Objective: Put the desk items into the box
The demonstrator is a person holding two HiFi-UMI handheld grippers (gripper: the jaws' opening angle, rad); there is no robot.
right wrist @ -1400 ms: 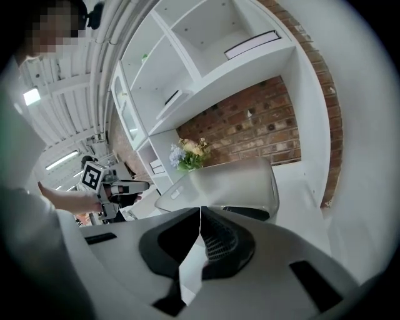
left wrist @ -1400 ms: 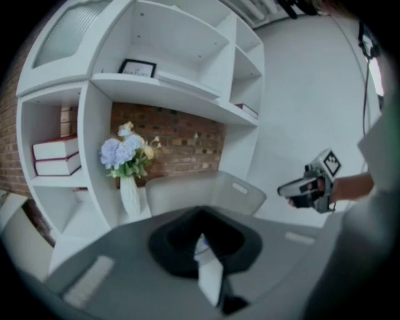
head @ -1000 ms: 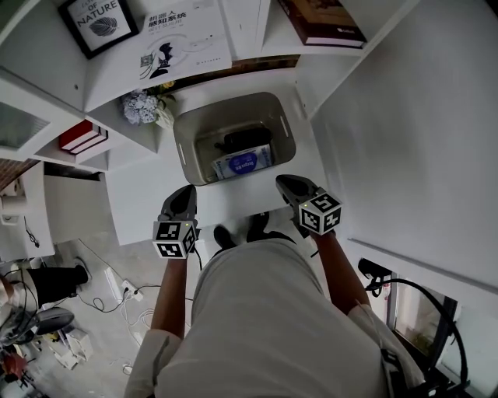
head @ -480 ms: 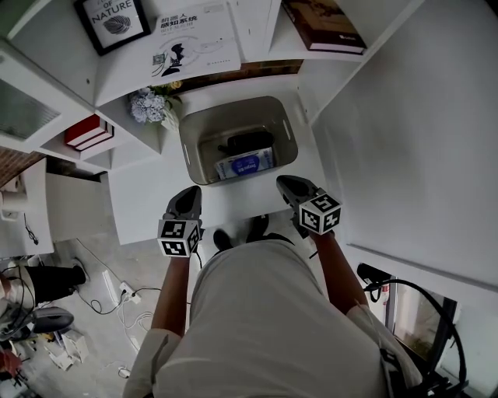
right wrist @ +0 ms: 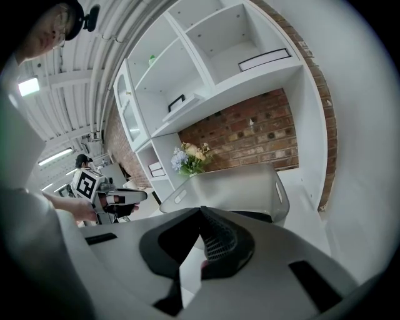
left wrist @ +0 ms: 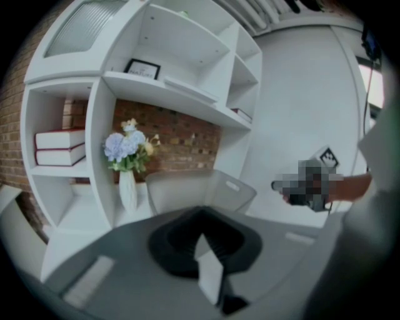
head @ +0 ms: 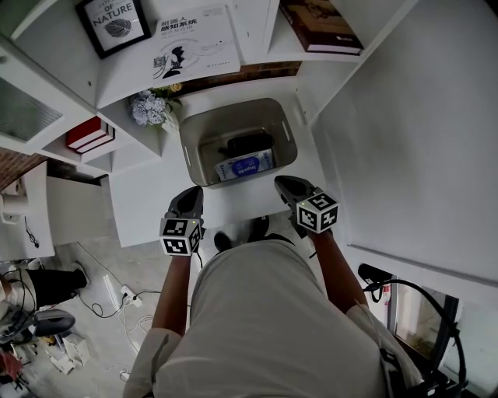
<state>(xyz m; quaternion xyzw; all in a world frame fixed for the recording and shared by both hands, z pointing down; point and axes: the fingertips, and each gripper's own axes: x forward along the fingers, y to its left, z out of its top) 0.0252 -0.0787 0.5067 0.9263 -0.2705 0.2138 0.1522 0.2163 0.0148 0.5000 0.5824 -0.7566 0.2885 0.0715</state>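
- A grey plastic box with cut-out handles [head: 189, 148] stands on the white desk [head: 152, 198], against the brick back wall.
- Inside the box lie a white packet with a blue label [head: 245, 165], against the wall nearest the person, and a black object [head: 247, 142] just behind it; what the black object is cannot be made out.
- The left gripper [head: 189, 193] hangs over the desk just short of the box's near left corner. Its own view shows the jaws [left wrist: 203, 244] pressed together with nothing between them.
- The right gripper [head: 282, 183] hangs just short of the box's near right corner. Its jaws [right wrist: 203, 240] are likewise closed on nothing.
- Both grippers point towards the box and slant downward, well apart from each other and touching neither the box nor its contents.
- A white vase of pale blue and cream flowers [head: 152, 109] stands just left of the box.
- Red-spined books [head: 87, 134] lie stacked in a shelf compartment further left of the box.
- On the shelf above the box are a black-framed print [head: 115, 19], a white-covered book [head: 198, 43] and a dark brown book [head: 319, 23].
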